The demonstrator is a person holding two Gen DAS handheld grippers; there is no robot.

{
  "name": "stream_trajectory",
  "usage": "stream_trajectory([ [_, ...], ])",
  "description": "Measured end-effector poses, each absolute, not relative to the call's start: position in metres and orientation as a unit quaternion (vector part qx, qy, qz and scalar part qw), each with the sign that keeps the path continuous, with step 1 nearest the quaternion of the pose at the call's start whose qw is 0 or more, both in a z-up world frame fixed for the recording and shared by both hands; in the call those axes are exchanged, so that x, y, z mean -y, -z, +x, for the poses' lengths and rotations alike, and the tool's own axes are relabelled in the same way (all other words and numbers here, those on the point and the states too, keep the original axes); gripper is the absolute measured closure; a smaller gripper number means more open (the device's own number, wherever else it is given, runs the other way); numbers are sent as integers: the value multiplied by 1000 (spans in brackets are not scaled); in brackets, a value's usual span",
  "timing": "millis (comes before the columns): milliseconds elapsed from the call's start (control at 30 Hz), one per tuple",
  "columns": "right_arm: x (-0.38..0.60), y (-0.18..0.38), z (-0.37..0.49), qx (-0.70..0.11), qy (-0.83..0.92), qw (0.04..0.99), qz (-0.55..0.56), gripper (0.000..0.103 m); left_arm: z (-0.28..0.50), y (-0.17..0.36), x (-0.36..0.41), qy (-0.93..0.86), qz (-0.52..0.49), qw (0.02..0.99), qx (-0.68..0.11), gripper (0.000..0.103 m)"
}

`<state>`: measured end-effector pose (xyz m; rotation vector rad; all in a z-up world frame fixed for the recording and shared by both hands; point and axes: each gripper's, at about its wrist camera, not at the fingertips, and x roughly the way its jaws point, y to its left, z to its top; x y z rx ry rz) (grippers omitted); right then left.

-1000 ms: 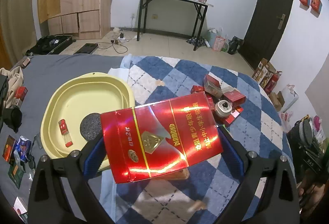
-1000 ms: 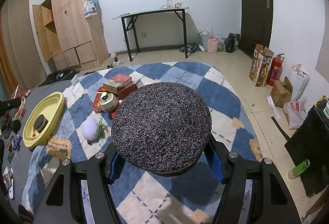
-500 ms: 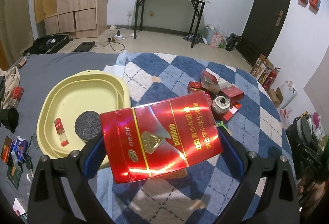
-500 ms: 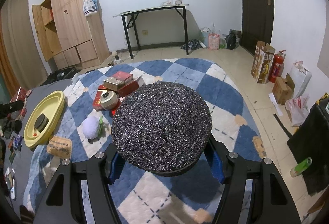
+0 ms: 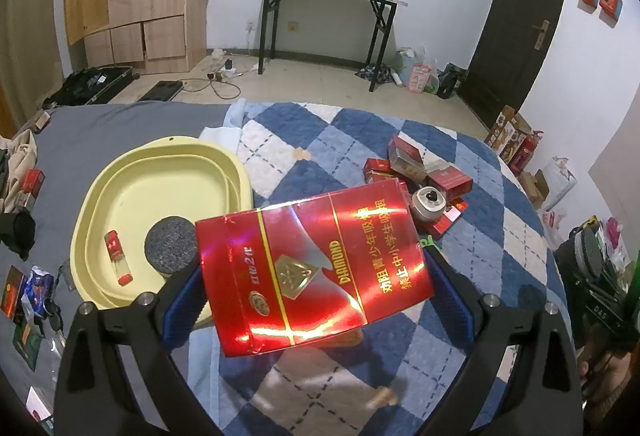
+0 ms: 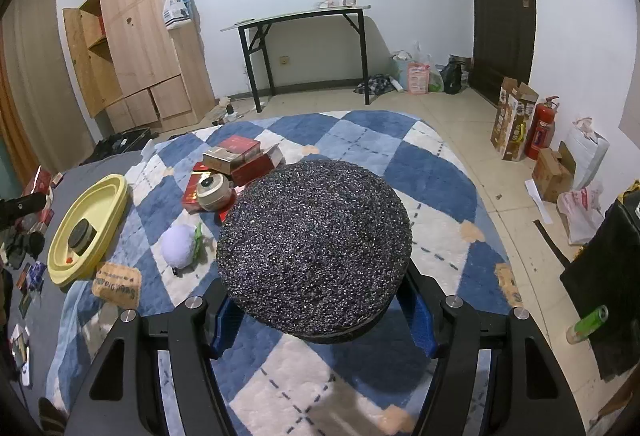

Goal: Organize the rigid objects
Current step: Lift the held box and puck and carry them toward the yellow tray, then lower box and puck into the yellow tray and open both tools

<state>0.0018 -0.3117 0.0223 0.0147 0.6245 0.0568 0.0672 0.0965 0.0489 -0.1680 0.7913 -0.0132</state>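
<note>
Little had changed: the left gripper kept its fingers clamped on the red box, the right gripper on the black disc, both unplaced in the yellow tray.

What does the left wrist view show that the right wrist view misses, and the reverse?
Left wrist only: the left gripper clamping a red box, and a small red bottle in the yellow tray.
Right wrist only: the right gripper holding a black glittery disc, a white plush toy, a fire extinguisher.
Both: the tray, the red box pile, the checkered blanket.
</note>
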Motion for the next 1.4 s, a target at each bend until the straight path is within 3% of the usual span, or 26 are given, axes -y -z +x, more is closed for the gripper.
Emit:
stream_trajectory([
  [433, 301, -19, 4, -318, -37, 947, -24, 36, 69, -62, -140, -30, -130, 920, -368, 5],
  [1233, 298, -18, -2, -299, -27, 954, -11, 36, 75, -59, -120, -13, -89, 920, -381, 5],
  [1400, 279, -26, -6, -295, -56, 953, -46, 36, 80, -74, -155, -32, -61, 926, -372, 5],
])
